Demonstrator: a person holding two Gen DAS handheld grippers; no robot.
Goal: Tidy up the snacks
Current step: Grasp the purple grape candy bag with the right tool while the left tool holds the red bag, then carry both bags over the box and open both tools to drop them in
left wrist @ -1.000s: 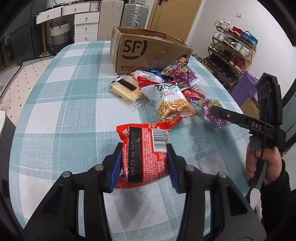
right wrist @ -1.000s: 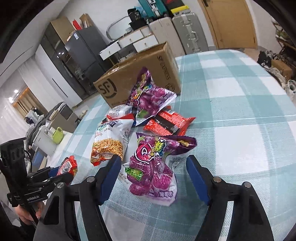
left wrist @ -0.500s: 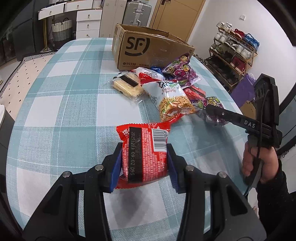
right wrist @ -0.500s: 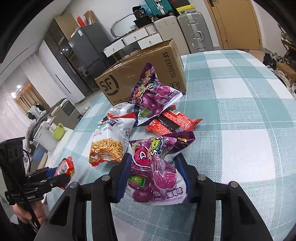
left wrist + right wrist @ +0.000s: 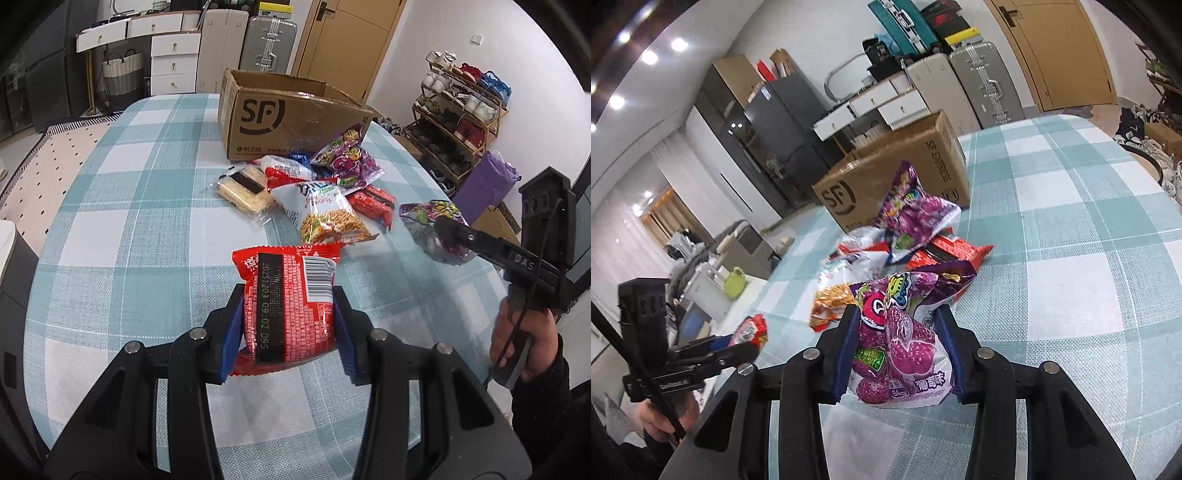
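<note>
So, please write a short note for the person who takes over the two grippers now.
Left gripper: shut on the red packet.
Right gripper: jaws just closed on the purple gummy bag.
The cardboard box stands open at the table's far end, other snacks piled in front of it.
Done: two packs gripped.
Left: probably box both, then the pile.

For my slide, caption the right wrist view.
Right gripper clamps a purple candy bag above the checked tablecloth.

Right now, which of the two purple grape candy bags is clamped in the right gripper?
The crumpled purple bag nearest the camera, pinched in the right gripper. The other purple bag lies on the pile beside the SF cardboard box.
</note>
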